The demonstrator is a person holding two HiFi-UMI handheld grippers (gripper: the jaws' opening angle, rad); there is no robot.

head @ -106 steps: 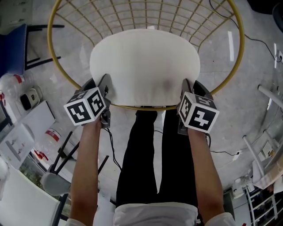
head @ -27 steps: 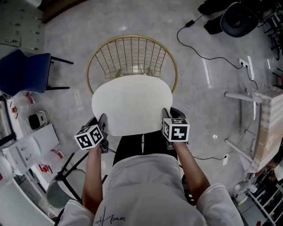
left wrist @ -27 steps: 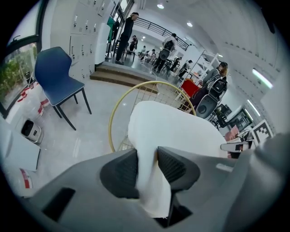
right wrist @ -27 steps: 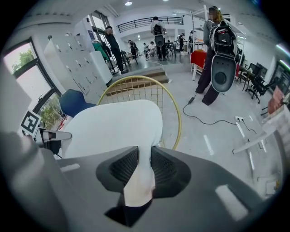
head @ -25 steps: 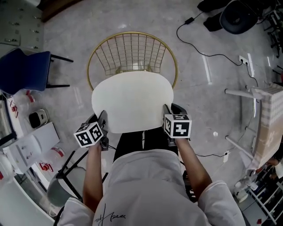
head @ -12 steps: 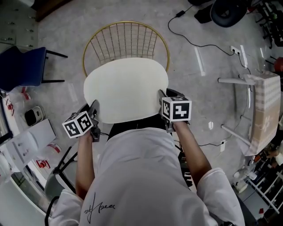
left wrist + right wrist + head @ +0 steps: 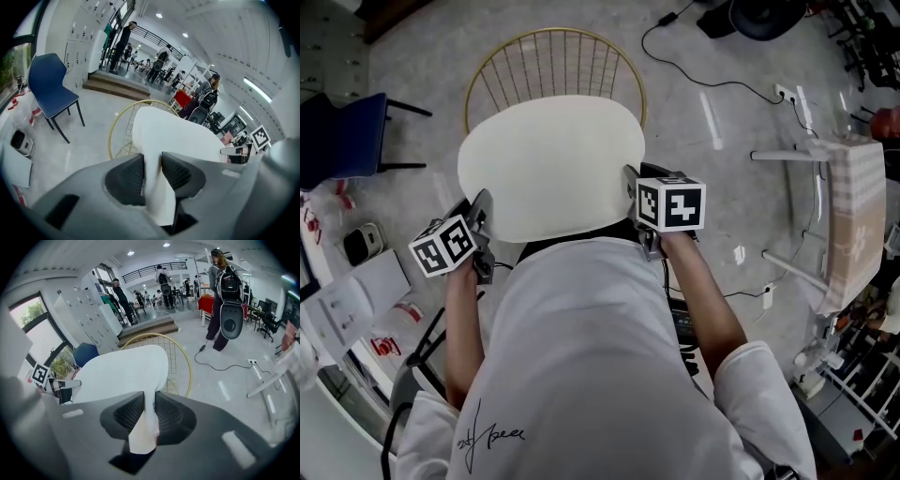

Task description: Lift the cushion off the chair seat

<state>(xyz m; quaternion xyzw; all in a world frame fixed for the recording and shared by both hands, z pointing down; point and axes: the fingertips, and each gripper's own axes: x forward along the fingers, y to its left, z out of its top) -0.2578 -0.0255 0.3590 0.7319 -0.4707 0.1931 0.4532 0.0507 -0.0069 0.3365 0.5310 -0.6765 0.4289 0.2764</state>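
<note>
The white oval cushion (image 7: 548,164) hangs level above the gold wire chair (image 7: 553,56), whose back shows beyond it. My left gripper (image 7: 483,208) is shut on the cushion's near left edge, and my right gripper (image 7: 630,180) is shut on its near right edge. In the left gripper view the cushion (image 7: 173,136) runs pinched between the left gripper's (image 7: 152,161) pads, with the chair rim (image 7: 111,136) below. In the right gripper view the cushion (image 7: 122,371) is squeezed thin in the right gripper (image 7: 151,404), whose jaws have just closed a little tighter.
A blue chair (image 7: 337,136) stands at the left, with bags and papers (image 7: 356,291) on the floor near it. A white-framed table (image 7: 844,216) is at the right. A cable (image 7: 694,66) crosses the floor. People (image 7: 225,273) stand farther off.
Both grippers have risen with the cushion held between them. It lay on the seat four seconds ago and now hangs above the chair, which looks smaller and farther below.
</note>
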